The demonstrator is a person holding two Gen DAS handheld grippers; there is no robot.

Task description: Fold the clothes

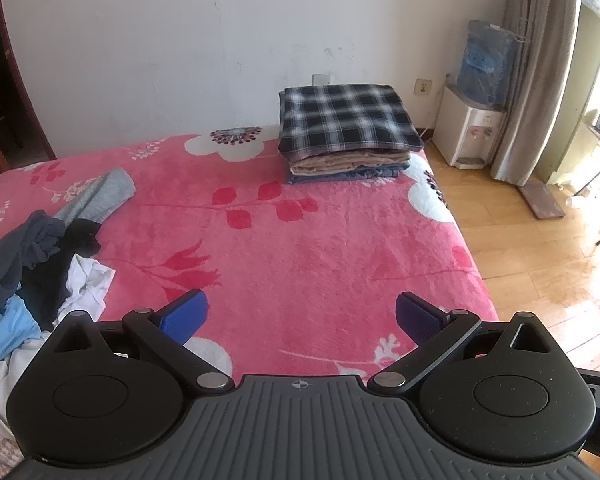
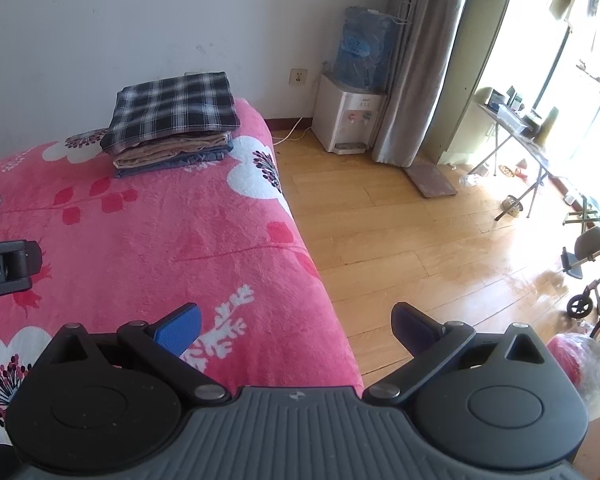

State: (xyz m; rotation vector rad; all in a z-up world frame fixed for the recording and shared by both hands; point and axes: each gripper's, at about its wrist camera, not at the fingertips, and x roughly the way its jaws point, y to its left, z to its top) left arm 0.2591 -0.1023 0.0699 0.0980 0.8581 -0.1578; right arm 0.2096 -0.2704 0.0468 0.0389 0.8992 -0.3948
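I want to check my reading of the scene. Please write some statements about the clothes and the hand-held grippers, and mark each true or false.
1. The plaid garment lies on top of the folded stack. True.
2. The left hand-held gripper holds a shirt. False: it is open and empty.
3. The unfolded pile lies at the left on the pink blanket. True.
4. The right hand-held gripper is shut. False: its jaws stand apart.

We see bright daylight from the window (image 2: 548, 92) on the right, blown out there, with glare on the wood floor (image 2: 480, 264). Both views sharp, no motion blur. Strong fisheye bending at edges; dark vignette in the top corners.
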